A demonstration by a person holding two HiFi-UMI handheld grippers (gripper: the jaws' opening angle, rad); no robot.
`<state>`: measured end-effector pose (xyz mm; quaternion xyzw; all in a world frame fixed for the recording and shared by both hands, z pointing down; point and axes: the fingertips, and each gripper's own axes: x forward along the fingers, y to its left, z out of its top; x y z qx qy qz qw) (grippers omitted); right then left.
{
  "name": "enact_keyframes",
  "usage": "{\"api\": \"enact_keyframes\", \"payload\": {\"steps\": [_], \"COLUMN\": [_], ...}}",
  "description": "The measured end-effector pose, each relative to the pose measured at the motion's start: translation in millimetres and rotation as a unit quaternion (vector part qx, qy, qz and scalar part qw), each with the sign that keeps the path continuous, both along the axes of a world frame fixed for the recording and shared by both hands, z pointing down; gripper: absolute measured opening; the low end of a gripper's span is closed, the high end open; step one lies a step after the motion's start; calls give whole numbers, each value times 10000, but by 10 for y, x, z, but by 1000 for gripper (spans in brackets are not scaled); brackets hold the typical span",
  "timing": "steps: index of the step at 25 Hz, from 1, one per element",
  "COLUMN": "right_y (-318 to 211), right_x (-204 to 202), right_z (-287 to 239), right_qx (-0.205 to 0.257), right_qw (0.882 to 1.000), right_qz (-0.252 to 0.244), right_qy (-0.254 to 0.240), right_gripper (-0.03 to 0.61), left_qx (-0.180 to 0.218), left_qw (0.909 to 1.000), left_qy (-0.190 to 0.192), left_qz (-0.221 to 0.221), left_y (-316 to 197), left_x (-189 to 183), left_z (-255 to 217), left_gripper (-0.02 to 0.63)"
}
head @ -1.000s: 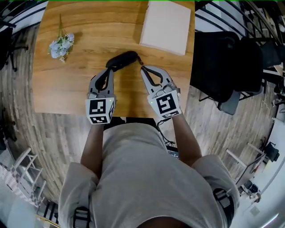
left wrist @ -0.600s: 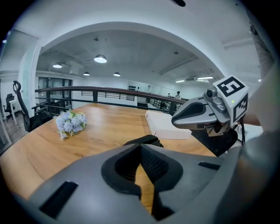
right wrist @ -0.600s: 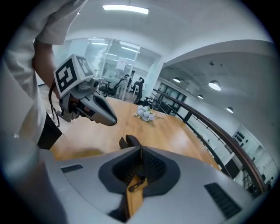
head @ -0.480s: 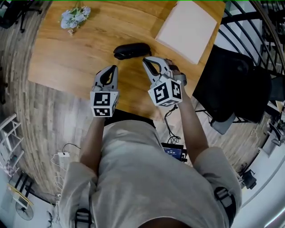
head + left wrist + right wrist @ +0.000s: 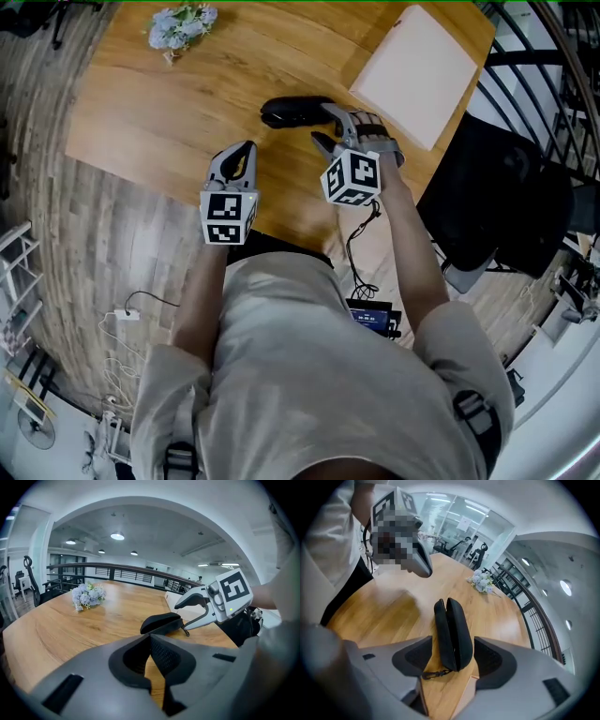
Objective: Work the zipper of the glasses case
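Black and hard-shelled, the glasses case [image 5: 452, 632] lies on the wooden table [image 5: 169, 112] with its near end between the jaws of the right gripper [image 5: 452, 659], which have just been opening and stand wide without pressing it, probably lining up a hold at the zipper end. The left gripper [image 5: 152, 654] hangs back, jaws together on nothing, seemingly ready to steady the case. A small clasp [image 5: 436, 672] dangles at that end, but the slider itself cannot be made out.
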<state>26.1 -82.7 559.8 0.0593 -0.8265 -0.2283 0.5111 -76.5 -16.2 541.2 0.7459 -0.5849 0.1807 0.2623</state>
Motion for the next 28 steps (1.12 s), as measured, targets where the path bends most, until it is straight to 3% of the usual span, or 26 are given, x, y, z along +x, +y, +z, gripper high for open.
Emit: {"api": "enact_keyframes", "payload": {"steps": [6,14,17,22,25,26,28], "right_y": [-87,-167,-173,-41,67,97,150], "right_x": [-96,-214,-226,-316,-396,-423,-473], "right_z": [221,416,368,175,-5,-72,-203], "right_qx": [-8,-86,-35,-135,-214,-213,-187], "right_qw": [9977,9956,9962,9985,9991,9991,9990], "right_qz": [-505,-631,-584,-442,-375,-352,-276], "right_qy": [458,684,645,288,-16,-112,-287], "right_gripper": [310,321,318,291,288,287,285], "left_qx": [-124,-196,-64,204,273,274,250], "left_qw": [9998,9997,9991,9911,9795,9719,9500], "left_qy": [27,18,-112,-685,-1073,-1207,-1447], "left_qz": [-134,-113,399,1124,1683,2002,2755], "left_y": [115,115,67,-74,-176,-206,-255], "left_x": [-146,-282,-221,-295,-295,-259,-156], "left_z": [37,70,-5,-204,-288,-297,-282], "left_gripper": [23,23,23,23,28,59,259]}}
